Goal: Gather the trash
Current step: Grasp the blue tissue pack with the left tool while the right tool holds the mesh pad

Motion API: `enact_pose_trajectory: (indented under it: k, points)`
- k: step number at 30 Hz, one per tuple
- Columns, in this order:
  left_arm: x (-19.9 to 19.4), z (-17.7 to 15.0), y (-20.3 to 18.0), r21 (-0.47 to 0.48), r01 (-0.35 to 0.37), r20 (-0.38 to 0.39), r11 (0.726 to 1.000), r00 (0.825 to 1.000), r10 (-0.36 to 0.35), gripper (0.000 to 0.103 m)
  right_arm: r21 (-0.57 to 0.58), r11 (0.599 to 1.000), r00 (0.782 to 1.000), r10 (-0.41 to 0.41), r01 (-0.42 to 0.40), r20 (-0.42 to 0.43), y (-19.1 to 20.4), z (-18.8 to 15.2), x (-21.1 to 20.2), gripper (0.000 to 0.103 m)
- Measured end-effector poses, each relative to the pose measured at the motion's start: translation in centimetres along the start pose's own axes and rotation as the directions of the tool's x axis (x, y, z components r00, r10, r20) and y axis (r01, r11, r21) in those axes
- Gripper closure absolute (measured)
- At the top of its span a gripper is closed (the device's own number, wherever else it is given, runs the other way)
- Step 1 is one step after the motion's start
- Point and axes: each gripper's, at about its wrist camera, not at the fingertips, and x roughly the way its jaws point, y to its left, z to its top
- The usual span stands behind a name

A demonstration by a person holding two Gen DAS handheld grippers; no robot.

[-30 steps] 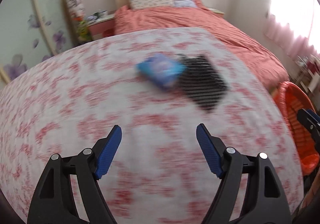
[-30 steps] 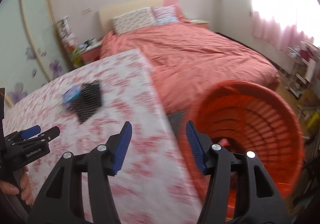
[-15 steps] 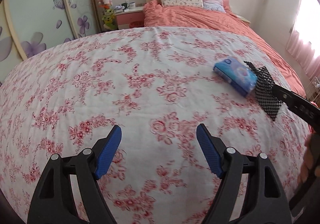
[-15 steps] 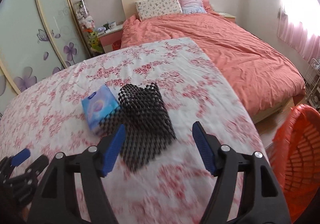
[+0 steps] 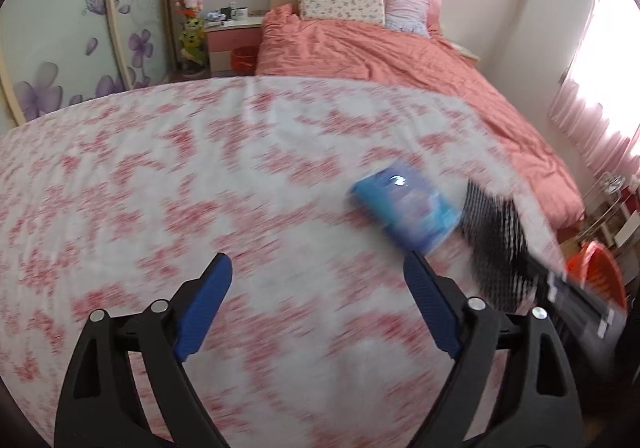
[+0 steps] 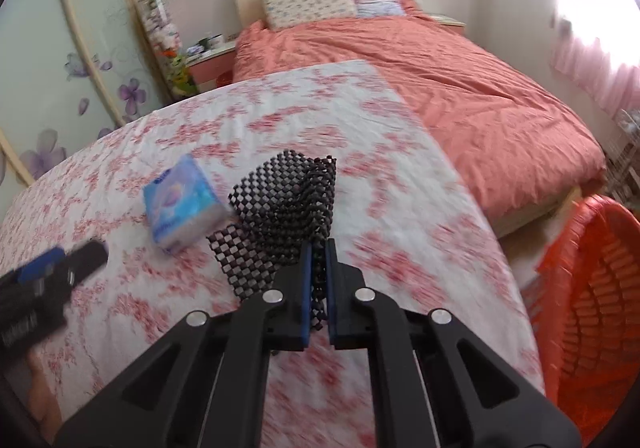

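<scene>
Coral-quilted bed (image 5: 400,76), floral wardrobe doors (image 5: 80,28), bright window (image 5: 616,60)

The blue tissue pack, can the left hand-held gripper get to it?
Probably yes. The blue tissue pack lies ahead of the left hand-held gripper, whose jaws are opening with nothing between them. Only bare floral cloth lies between; the black mesh mat sits beyond.

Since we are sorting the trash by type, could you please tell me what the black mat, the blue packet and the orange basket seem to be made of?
Black mat: soft rubbery or foam mesh, matte; its open grid buckles where the right claw pinches it.
Blue packet: glossy plastic film, probably over soft tissues; it shows a sheen.
Orange basket: rigid moulded plastic with slotted walls, slightly shiny.
</scene>
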Motion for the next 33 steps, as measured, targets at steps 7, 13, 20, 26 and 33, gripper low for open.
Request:
enact_pose_trajectory:
  k: [7,13,20,26,33]
  points:
    - [3.5,2.3,-4.9,0.033,-0.015,-0.046,0.999,0.999,0.016,0.016,0.044,0.998,0.999,-0.036,0.036,-0.003,-2.7,-1.3,-1.1,0.096]
    - [5.3,2.6,-5.4,0.025,-0.041,-0.077,0.999,0.996,0.043,0.019,0.053,0.998,1.000,-0.021,0.021,-0.002,-3.0,-1.4,-1.2,0.096]
    - [3.7,2.1,-3.2,0.072,0.002,-0.062,0.997,0.998,0.002,0.060,0.043,0.999,1.000,0.012,-0.012,-0.004,-2.5,-1.8,-1.6,0.096]
    - [2.2,1.6,-1.0,0.070,0.035,-0.061,0.997,0.998,-0.030,0.070,0.025,0.999,1.000,0.031,-0.031,-0.004,-1.4,-2.1,-1.7,0.096]
    - [2.6,3.2,-2.2,0.008,0.030,-0.018,1.000,0.999,-0.030,0.032,0.026,0.999,1.000,0.029,-0.029,-0.008,-1.5,-2.0,-1.6,0.096]
